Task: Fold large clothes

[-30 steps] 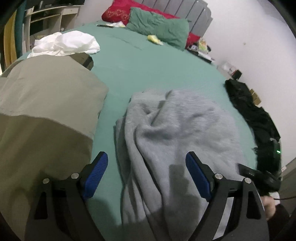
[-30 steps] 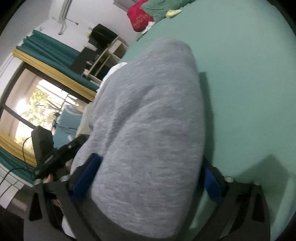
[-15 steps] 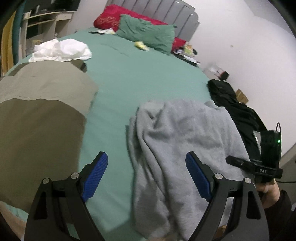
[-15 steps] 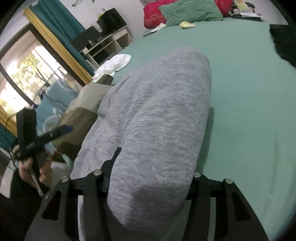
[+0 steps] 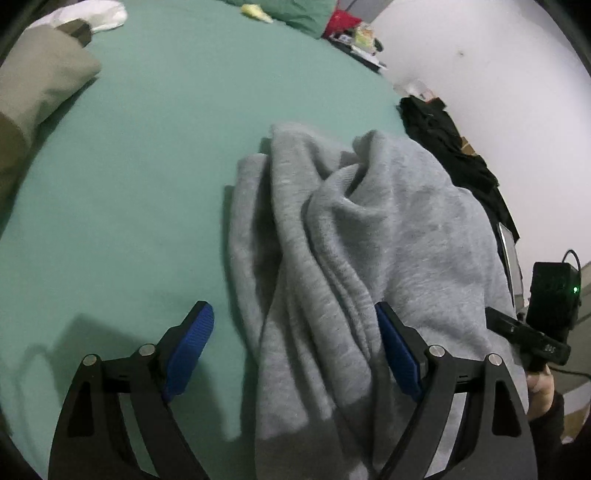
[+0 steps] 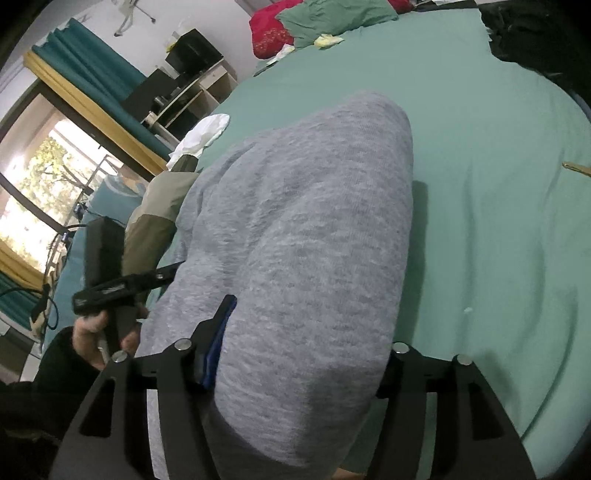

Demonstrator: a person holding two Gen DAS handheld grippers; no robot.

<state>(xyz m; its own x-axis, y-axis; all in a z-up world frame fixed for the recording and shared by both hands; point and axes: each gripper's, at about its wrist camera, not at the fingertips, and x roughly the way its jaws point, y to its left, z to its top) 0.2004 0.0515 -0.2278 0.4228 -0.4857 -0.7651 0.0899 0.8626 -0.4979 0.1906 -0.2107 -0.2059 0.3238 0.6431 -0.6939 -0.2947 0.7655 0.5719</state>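
Observation:
A large grey sweatshirt (image 5: 369,236) lies bunched on the green bed sheet (image 5: 155,155). My left gripper (image 5: 295,343) is open just above its near folds, with the right blue pad (image 5: 397,354) against the cloth. In the right wrist view the same grey sweatshirt (image 6: 306,240) drapes thickly over my right gripper (image 6: 299,332). The jaws stand wide apart around the bulk, with only the left blue pad (image 6: 218,339) showing. The other hand-held gripper (image 6: 110,284) shows at the left.
A folded olive-beige garment (image 5: 33,85) and a white cloth (image 5: 92,18) lie at the far left of the bed. Black clothes (image 5: 443,147) hang over the right edge. Green and red pillows (image 6: 314,22) are at the head. Shelves and a curtained window (image 6: 74,155) stand beyond.
My left gripper has moved forward and lower toward the sweatshirt, so the olive garment has slid off to the left. The right gripper has lifted slightly with the grey cloth still over it.

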